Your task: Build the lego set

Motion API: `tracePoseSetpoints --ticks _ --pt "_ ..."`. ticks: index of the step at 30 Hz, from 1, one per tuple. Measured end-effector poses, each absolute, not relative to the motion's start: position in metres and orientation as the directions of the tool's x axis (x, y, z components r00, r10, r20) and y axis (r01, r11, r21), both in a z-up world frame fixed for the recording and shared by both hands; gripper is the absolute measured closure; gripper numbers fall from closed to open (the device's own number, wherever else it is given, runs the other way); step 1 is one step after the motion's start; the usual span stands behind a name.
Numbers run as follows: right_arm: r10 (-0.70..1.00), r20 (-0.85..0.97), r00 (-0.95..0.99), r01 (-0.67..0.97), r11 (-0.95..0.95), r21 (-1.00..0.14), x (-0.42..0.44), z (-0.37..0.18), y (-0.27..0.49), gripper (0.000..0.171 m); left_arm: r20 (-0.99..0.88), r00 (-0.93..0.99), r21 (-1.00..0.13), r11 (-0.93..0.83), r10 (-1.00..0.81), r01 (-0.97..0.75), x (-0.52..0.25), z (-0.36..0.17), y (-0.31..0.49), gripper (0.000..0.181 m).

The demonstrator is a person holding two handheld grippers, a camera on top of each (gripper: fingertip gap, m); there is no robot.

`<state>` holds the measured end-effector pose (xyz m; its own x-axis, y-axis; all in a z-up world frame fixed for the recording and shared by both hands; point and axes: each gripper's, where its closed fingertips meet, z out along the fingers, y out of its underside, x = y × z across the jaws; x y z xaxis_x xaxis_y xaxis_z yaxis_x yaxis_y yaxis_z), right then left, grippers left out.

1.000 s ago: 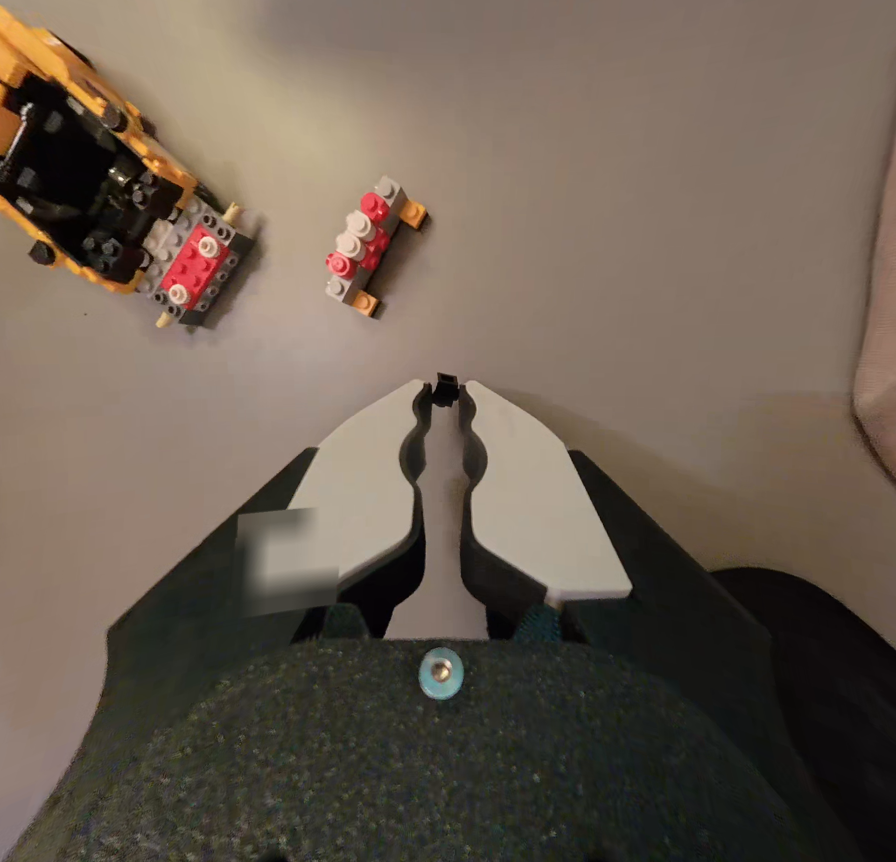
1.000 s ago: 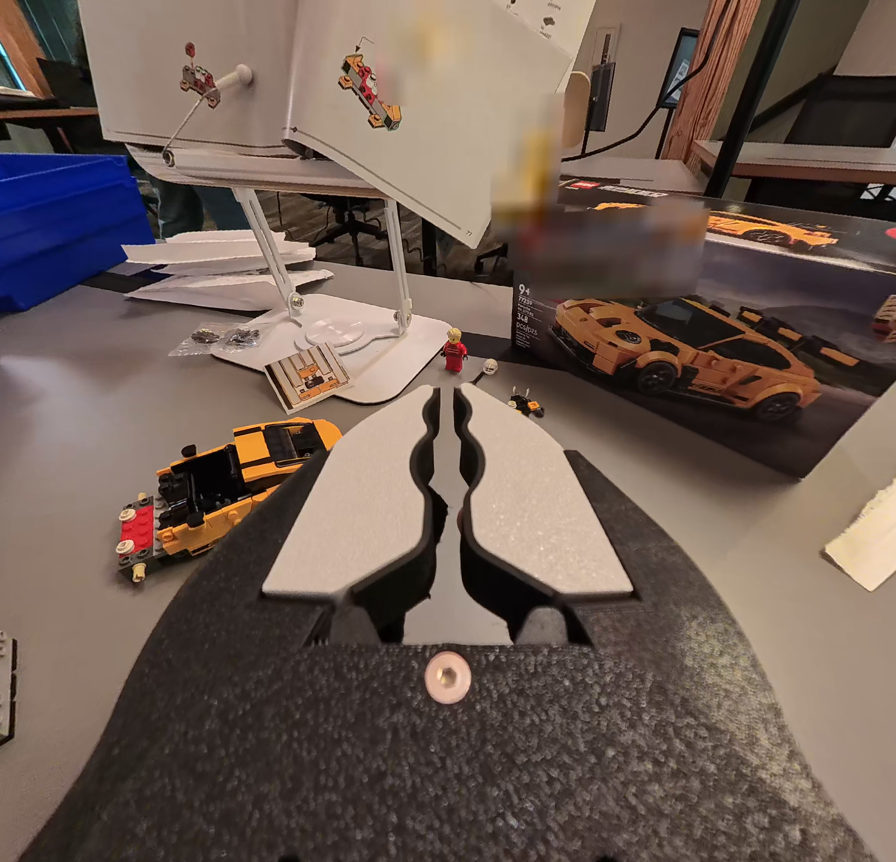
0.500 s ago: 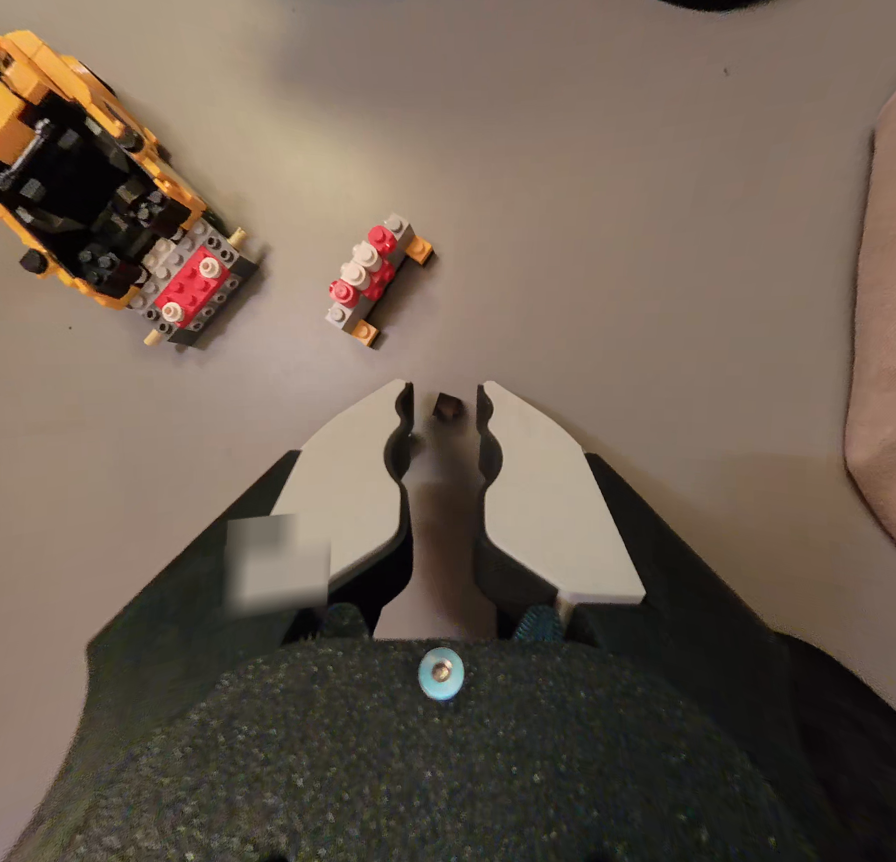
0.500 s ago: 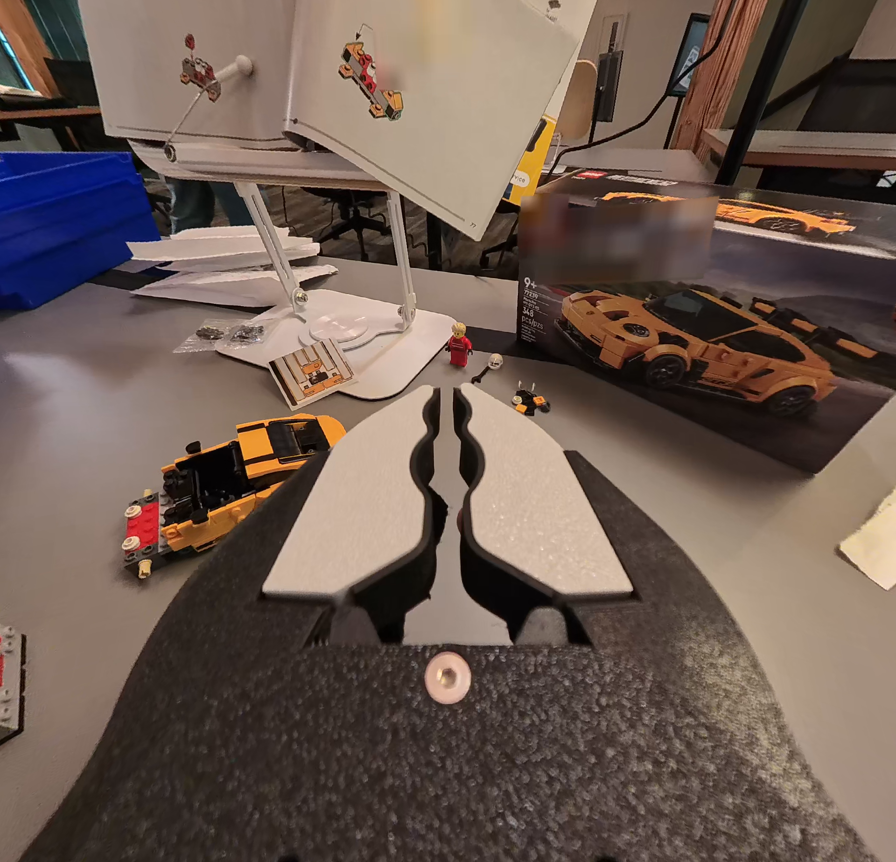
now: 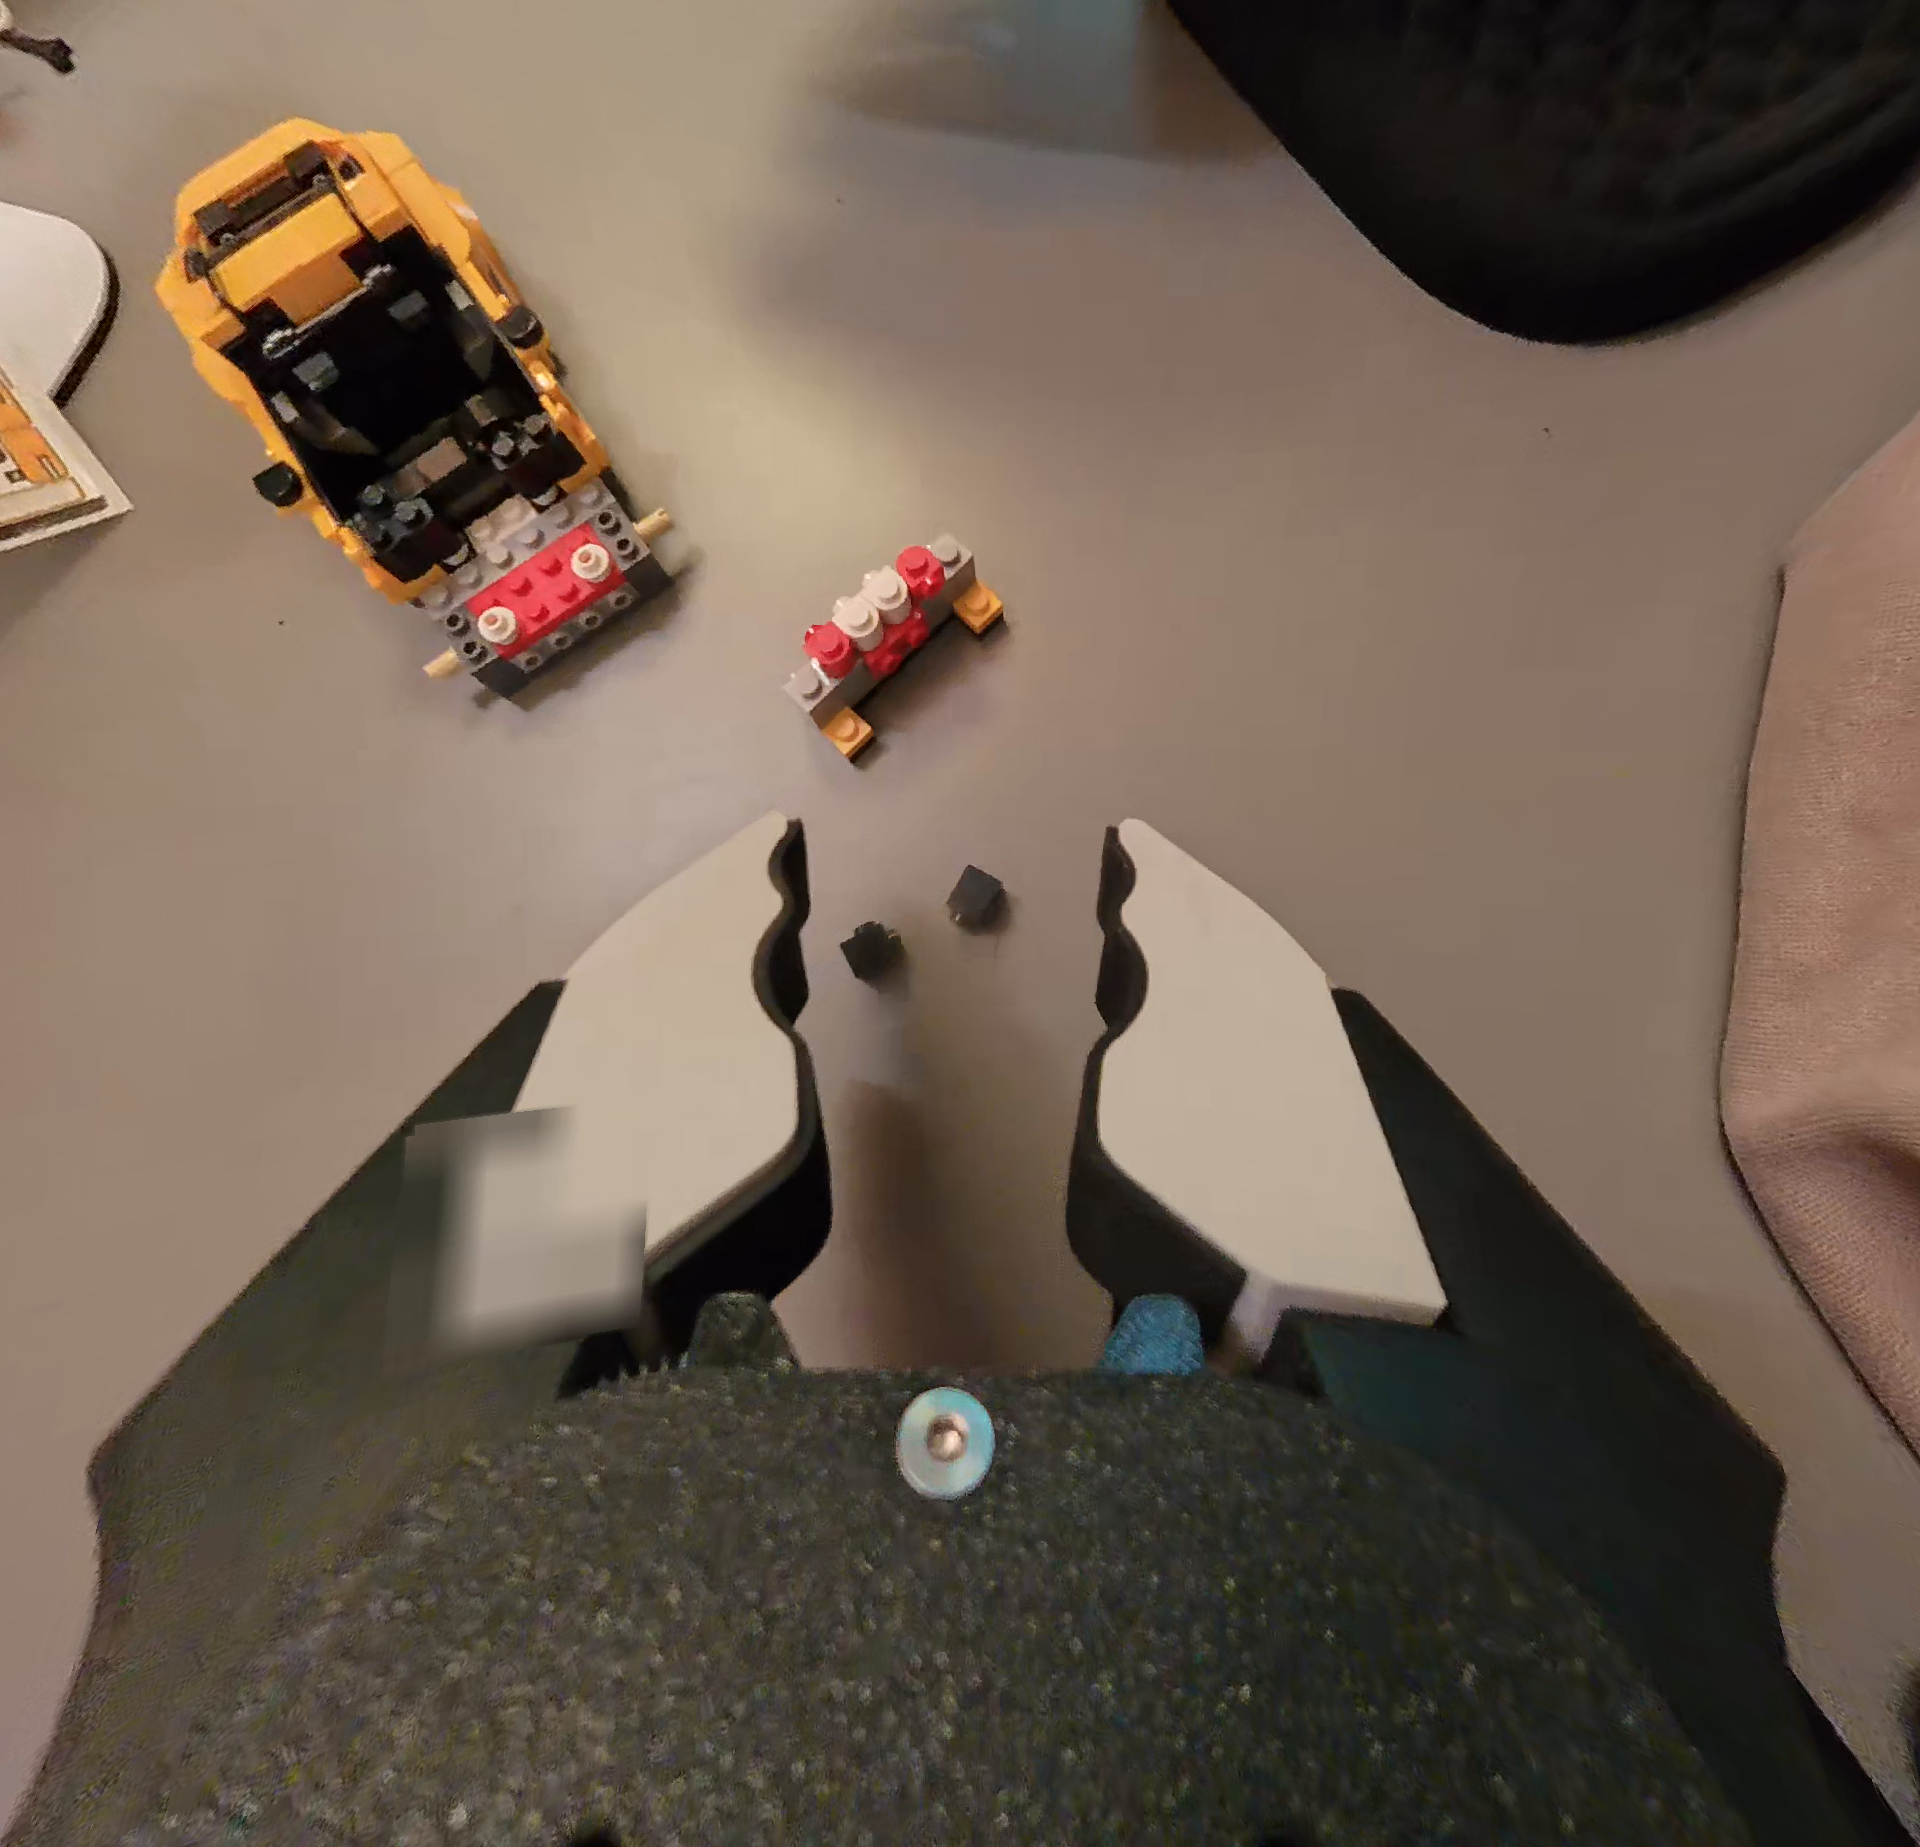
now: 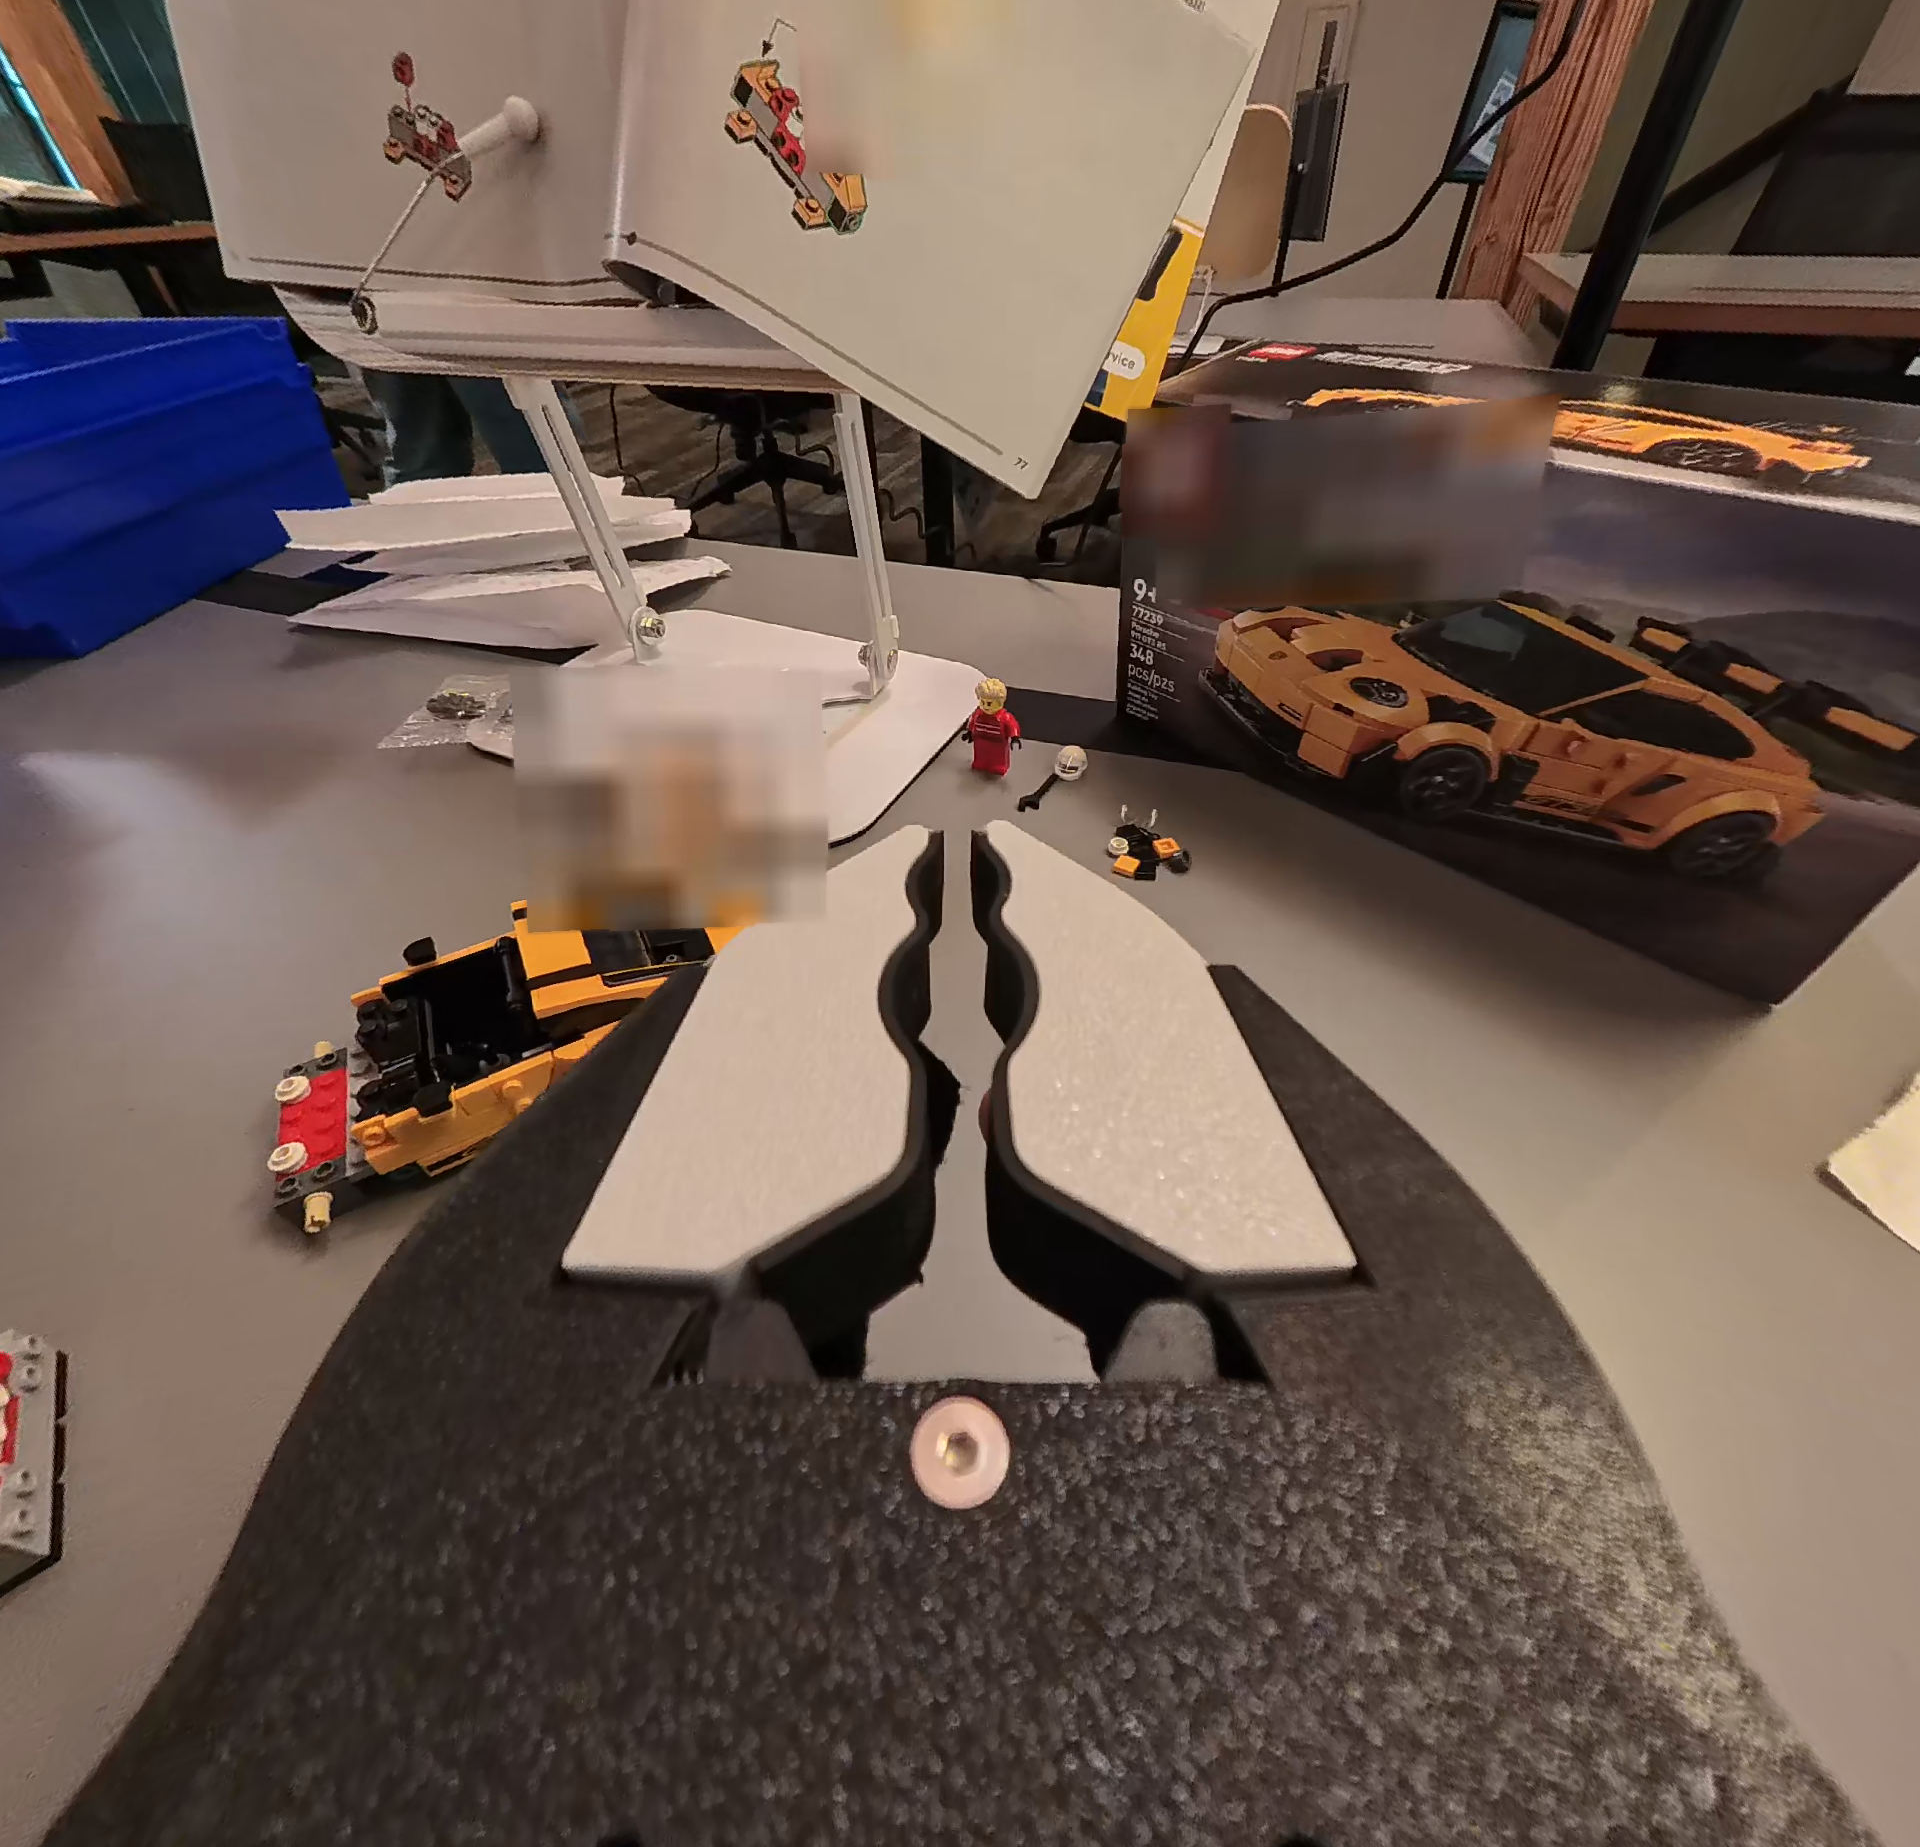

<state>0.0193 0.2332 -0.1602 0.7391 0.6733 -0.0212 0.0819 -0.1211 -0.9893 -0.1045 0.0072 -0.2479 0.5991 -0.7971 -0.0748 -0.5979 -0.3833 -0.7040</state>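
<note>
**Left tongs spread over two small black pieces; right tongs nearly closed and empty**

The left tongs (image 5: 951,836) hang above the grey counter (image 5: 1351,602) with their jaws spread wide, gripping nothing. Between the fingers, on the counter, lie two tiny black pieces: one black piece (image 5: 871,950) close to the left finger and a second black piece (image 5: 976,895) nearer the middle of the gap. Neither touches a finger, as far as the view shows.

Just beyond the fingertips sits a small red and grey sub-assembly (image 5: 894,639) with orange plates at both ends, lying at a slant. Farther left is the partly built orange car (image 5: 395,395), its black interior open and a red plate at the end nearest the sub-assembly; the two are near but apart.

The right tongs (image 6: 958,841) show only a thin slit between the jaws and carry nothing. Past them stand a red minifigure (image 6: 992,727), a white helmet (image 6: 1070,761) and a little cluster of orange and black parts (image 6: 1148,850). The set's box (image 6: 1507,717) stands at the right, and an open instruction booklet (image 6: 935,218) rests on a white stand (image 6: 894,717).
</note>
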Motion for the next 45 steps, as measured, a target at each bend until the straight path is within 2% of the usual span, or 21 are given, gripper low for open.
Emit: tracePoseSetpoints --ticks 5,7,10,12,15,17,19,22,26,30,37,43,45 --pt "0.676 -0.024 0.736 0.074 -0.117 -0.99 0.019 -0.158 0.232 0.167 -0.006 0.629 -0.759 -0.405 -0.778 -0.509 -0.107 -0.235 0.005 0.118" --pt "0.677 -0.023 0.735 0.075 -0.115 -0.991 0.019 -0.157 0.231 0.167 0.018 0.626 -0.763 -0.416 -0.779 -0.495 -0.108 -0.234 0.002 0.108" --pt "0.679 -0.022 0.734 0.074 -0.113 -0.991 0.018 -0.157 0.231 0.167 0.032 0.634 -0.804 -0.397 -0.772 -0.442 -0.111 -0.221 -0.002 0.107" --pt "0.678 -0.022 0.735 0.073 -0.111 -0.991 0.019 -0.156 0.23 0.167 0.021 0.655 -0.834 -0.375 -0.755 -0.405 -0.119 -0.205 -0.005 0.112" --pt "0.677 -0.025 0.736 0.069 -0.112 -0.991 0.02 -0.155 0.231 0.167 -0.12 0.721 -0.861 -0.29 -0.682 -0.418 -0.155 -0.162 -0.013 0.137" --pt "0.68 -0.035 0.733 0.063 -0.119 -0.991 0.019 -0.155 0.231 0.167 -0.197 0.785 -0.841 -0.311 -0.587 -0.443 -0.204 -0.135 -0.02 0.156" --pt "0.682 -0.036 0.73 0.062 -0.118 -0.991 0.019 -0.155 0.23 0.167 -0.261 0.846 -0.781 -0.413 -0.465 -0.468 -0.271 -0.119 -0.027 0.17" --pt "0.685 -0.034 0.728 0.063 -0.115 -0.991 0.018 -0.154 0.229 0.167 -0.343 0.866 -0.626 -0.598 -0.365 -0.5 -0.372 -0.127 -0.04 0.181" --pt "0.68 -0.025 0.733 0.073 -0.115 -0.991 0.018 -0.157 0.231 0.167 -0.278 0.827 -0.298 -0.775 -0.489 -0.558 -0.449 -0.19 -0.069 0.18" --pt "0.679 -0.024 0.733 0.082 -0.123 -0.989 0.018 -0.16 0.232 0.167 -0.159 0.819 -0.12 -0.812 -0.552 -0.571 -0.471 -0.241 -0.079 0.177" --pt "0.682 -0.021 0.731 0.096 -0.133 -0.987 0.018 -0.165 0.233 0.167 -0.108 0.796 0.009 -0.802 -0.595 -0.598 -0.48 -0.267 -0.078 0.162" --pt "0.687 -0.029 0.726 0.096 -0.144 -0.985 0.017 -0.167 0.234 0.167 -0.077 0.798 0.005 -0.8 -0.598 -0.599 -0.475 -0.272 -0.074 0.16" --pt "0.687 -0.028 0.726 0.098 -0.143 -0.985 0.017 -0.167 0.234 0.167 -0.043 0.806 -0.008 -0.806 -0.591 -0.591 -0.47 -0.274 -0.075 0.154"
